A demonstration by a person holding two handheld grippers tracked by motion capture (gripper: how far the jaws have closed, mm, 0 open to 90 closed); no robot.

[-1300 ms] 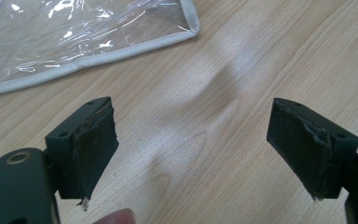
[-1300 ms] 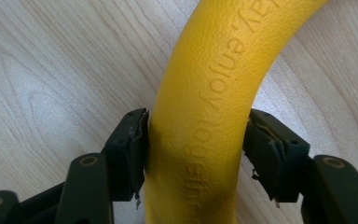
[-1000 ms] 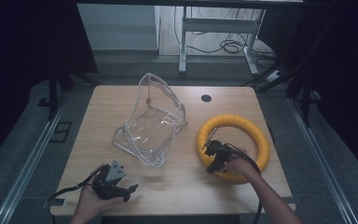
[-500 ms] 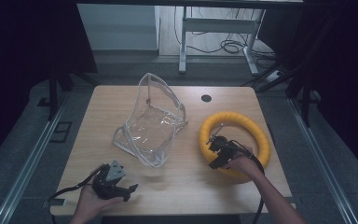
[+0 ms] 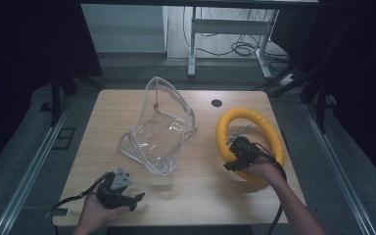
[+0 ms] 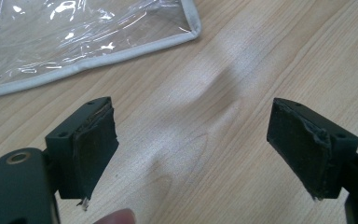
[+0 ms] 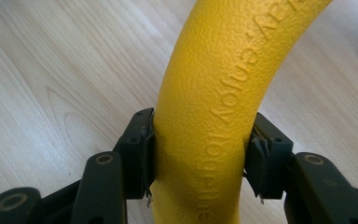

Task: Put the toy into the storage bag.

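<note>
The yellow foam ring with a pebbled skin [image 5: 269, 132] is clamped across its near arc by the right gripper [image 5: 231, 164], both black jaws pressed on opposite sides of the tube, whose curve runs away from them in the right gripper view [image 7: 214, 93]. The ring lies at the right of the wooden desk [image 5: 196, 181]. The clear plastic pouch with pale grey edging [image 5: 159, 129] lies to the ring's left, between the two hands, so the ring would have to be carried leftward to it. The left gripper [image 5: 132, 198] is held low at the near edge, its jaws wide and empty, the pouch's corner [image 6: 186, 32] just ahead
</note>
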